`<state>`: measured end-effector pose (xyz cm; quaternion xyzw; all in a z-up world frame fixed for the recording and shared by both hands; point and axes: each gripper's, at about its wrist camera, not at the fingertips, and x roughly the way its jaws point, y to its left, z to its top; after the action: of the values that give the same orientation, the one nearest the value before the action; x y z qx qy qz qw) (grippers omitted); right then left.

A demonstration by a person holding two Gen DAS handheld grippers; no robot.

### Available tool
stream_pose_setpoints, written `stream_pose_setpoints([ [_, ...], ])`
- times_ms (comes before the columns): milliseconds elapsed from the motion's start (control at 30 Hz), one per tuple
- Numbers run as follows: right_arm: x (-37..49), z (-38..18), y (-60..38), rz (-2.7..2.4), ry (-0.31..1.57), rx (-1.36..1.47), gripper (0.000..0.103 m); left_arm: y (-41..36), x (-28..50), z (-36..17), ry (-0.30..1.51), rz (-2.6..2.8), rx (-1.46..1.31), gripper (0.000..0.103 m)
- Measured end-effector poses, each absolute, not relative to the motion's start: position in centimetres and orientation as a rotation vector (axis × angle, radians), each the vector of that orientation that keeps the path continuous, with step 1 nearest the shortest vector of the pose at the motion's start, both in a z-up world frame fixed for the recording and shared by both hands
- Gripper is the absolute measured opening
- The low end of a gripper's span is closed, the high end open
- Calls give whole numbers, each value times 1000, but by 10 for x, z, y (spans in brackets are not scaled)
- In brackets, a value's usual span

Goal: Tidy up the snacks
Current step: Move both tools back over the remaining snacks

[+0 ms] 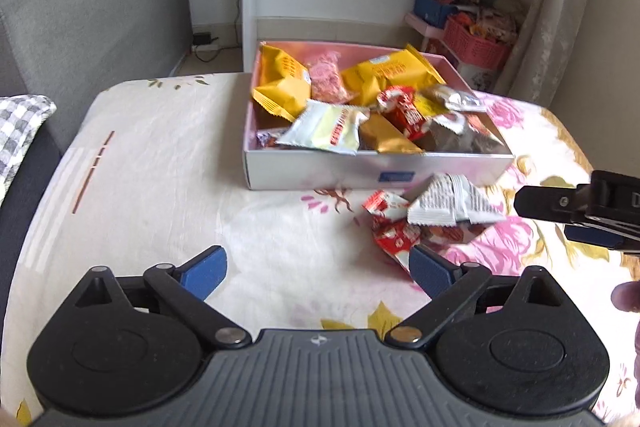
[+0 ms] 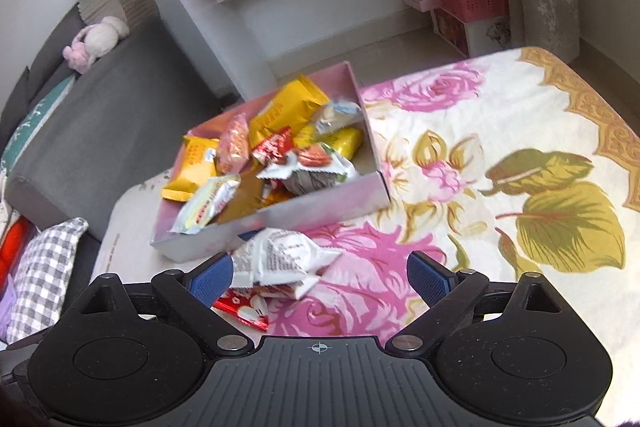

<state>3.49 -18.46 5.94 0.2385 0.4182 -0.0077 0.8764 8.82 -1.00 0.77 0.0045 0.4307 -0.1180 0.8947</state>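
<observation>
**Inspector:** Report the grippers.

**Assistant:** Two. The left gripper (image 1: 318, 273) stands wide apart over the floral counter (image 1: 160, 155), nothing between its blue pads. The right gripper (image 2: 319, 277) is likewise spread wide and empty; in the left wrist view it enters at the right edge (image 1: 576, 211).

**Inspector:** Location of the snacks?

**Assistant:** Most lie heaped in one pink box (image 1: 376, 171), centre of the left view, upper centre-left of the right view (image 2: 340, 199). Inside I count three large yellow packets (image 1: 394, 73), one pink packet (image 1: 328, 77), one pale green-white packet (image 1: 328, 127) and one red packet (image 1: 404, 111); further wrappers overlap and cannot be counted reliably.

**Inspector:** Anything outside the box?

**Assistant:** Two visible. One white printed packet (image 2: 276, 259) lies on the counter just before the box's near wall, resting on one red wrapper (image 2: 244, 311). Both sit beside the right gripper's left pad, lower left of centre.
</observation>
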Motion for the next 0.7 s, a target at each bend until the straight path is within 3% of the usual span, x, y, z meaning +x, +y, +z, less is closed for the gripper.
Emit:
stream_pose_setpoints([
  [100, 33, 61, -187, 0, 861, 510, 95, -14, 84, 2, 880, -278, 16, 95],
  [400, 40, 43, -187, -21, 914, 491, 96, -39, 87, -25, 871, -339, 17, 72],
  [633, 46, 35, -191, -22, 932, 516, 96, -52, 95, -33, 836, -381, -3, 48],
  [700, 47, 33, -192, -16, 934, 520, 96, -53, 96, -35, 842, -397, -9, 37],
])
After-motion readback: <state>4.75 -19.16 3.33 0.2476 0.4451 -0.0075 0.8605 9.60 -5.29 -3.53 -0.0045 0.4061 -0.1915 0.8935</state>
